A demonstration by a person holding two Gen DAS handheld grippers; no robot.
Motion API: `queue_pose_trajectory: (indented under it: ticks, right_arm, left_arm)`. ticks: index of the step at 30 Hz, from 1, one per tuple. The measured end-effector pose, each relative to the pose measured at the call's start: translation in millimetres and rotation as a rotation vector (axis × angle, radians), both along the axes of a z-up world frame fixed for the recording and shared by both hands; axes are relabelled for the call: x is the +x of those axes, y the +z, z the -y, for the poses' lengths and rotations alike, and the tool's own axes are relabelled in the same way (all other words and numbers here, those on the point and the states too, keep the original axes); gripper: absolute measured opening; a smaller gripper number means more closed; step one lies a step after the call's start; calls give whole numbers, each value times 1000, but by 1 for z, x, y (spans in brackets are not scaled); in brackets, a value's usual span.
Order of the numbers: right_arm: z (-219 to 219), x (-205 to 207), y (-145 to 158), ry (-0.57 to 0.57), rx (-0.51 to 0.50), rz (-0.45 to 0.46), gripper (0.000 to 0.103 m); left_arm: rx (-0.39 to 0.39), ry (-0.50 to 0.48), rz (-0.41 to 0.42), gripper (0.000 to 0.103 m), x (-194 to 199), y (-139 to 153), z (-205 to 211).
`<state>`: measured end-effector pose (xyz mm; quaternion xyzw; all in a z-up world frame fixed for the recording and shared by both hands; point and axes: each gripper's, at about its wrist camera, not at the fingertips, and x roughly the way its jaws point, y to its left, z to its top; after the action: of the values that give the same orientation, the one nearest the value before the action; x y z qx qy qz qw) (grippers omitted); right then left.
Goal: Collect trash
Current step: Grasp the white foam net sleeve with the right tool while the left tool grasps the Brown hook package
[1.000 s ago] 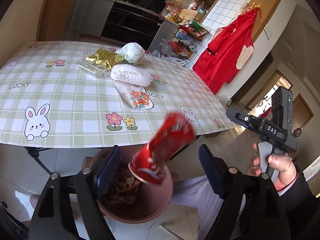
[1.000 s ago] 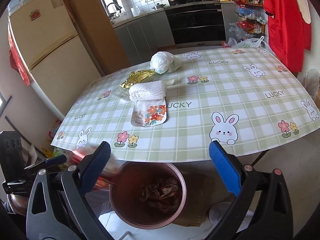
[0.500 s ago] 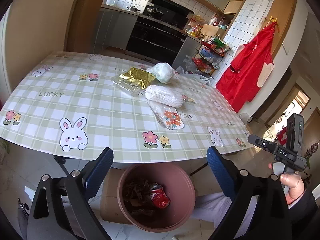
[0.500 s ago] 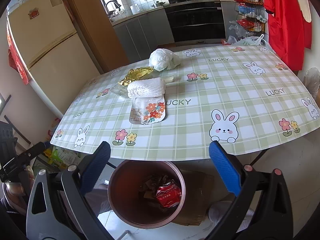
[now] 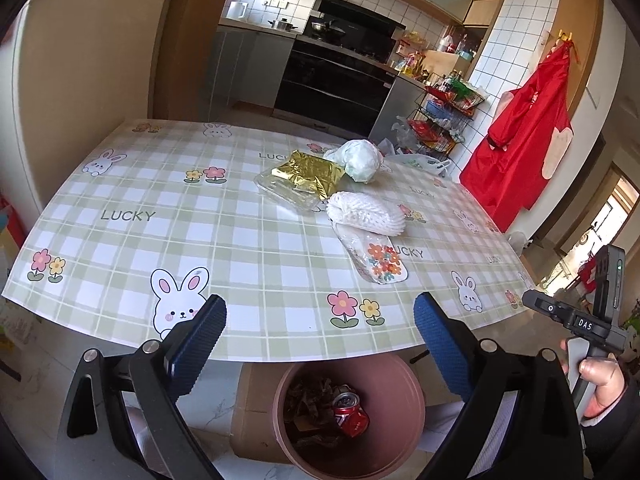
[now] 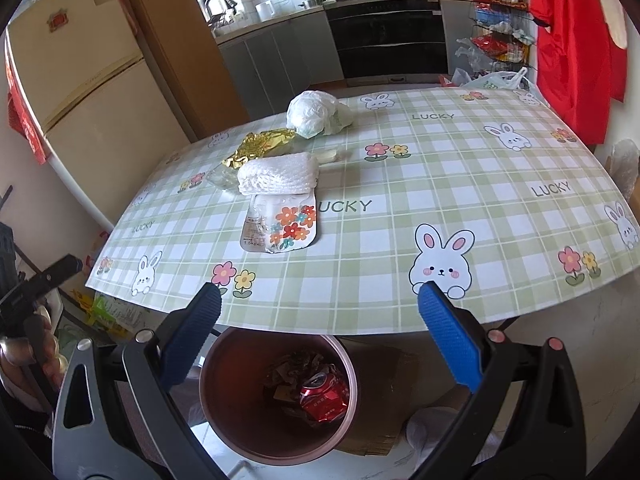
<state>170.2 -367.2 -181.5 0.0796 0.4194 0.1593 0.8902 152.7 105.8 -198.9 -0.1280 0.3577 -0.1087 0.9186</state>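
Nearest, the left gripper [image 5: 320, 332] stands wide with nothing between its jaws – they have just been opening. The right gripper [image 6: 320, 320] is wide and empty too. Below both, at 6 o'clock under the table [image 5: 120, 248] edge, the crushed red can [image 5: 351, 416] lies inside the brown bin [image 5: 400, 432]. Farther, toward 12 o'clock, sit the flowered pouch [image 5: 378, 262], white foam net [image 5: 366, 214], gold foil wrapper [image 5: 310, 176] and crumpled white bag [image 5: 360, 160].
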Motion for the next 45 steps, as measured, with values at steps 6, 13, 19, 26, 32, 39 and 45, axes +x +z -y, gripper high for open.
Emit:
queue_pose_trajectory:
  ticks: [6,13,19,26,32,39,45]
  right_arm:
    - [-38,57,-1,189,-79,33,97]
    - [-108,149,-15,391,-175,93,95]
    - [-160,208,-46,565,-297,82,93]
    - [-168,238,-85,625,-322,-44,73]
    - [-125,236,-64,526,-77,-31,38]
    - [-70,202,-41,310,35,39,36]
    - [-26,166,-41,170,120,53,36]
  left_arm:
    - [15,13,-10,93,28,-2,-8]
    - [38,30,-34,93,80,-7,-17]
    - [45,13,-76,93,134,-22,-11]
    - [7,-48,-122,88,179,-42,5]
    - [-32,-124,-170,73,192,-63,29]
    - [-46,-219,-235,66,193,-90,79]
    - [14,-151,-261,93,202,-105,121]
